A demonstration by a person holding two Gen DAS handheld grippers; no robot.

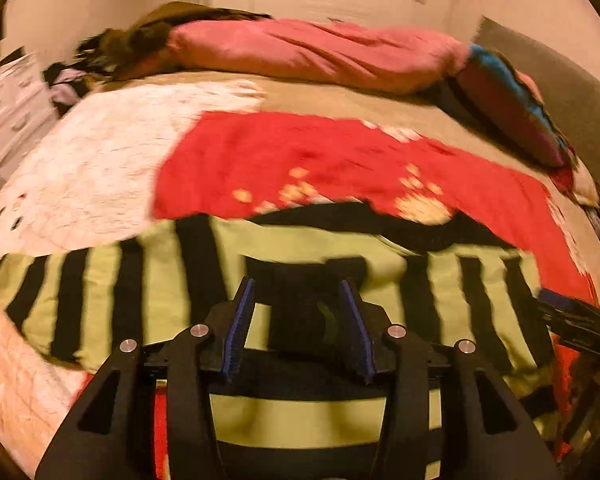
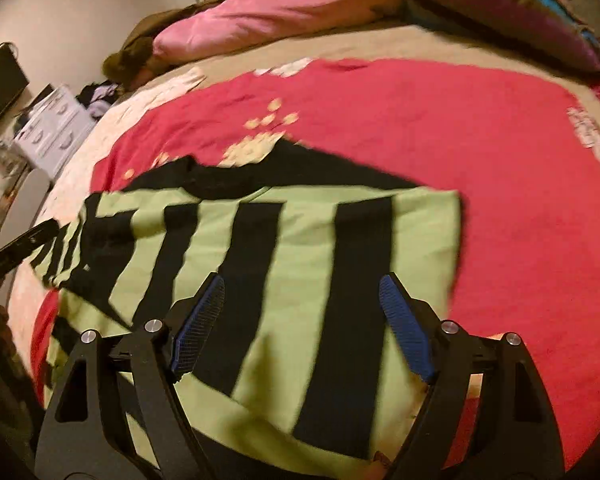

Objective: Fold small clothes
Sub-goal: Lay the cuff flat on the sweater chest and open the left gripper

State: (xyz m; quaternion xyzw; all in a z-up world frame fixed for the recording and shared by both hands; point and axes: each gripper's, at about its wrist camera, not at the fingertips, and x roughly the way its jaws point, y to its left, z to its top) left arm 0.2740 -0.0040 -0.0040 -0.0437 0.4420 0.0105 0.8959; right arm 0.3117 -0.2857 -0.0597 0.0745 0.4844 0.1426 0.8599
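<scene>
A green and black striped top [image 2: 260,280] lies spread on the red blanket [image 2: 500,160] on the bed; your left gripper [image 1: 298,292] and right gripper [image 2: 302,292] hang over it, jaws apart, gripping nothing; pinch one edge layer cleanly before you fold.

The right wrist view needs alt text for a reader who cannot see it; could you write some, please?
The open right gripper hovers over a green-and-black striped garment spread on a red blanket on a bed, gripping nothing. A pink pillow lies at the far edge.
</scene>
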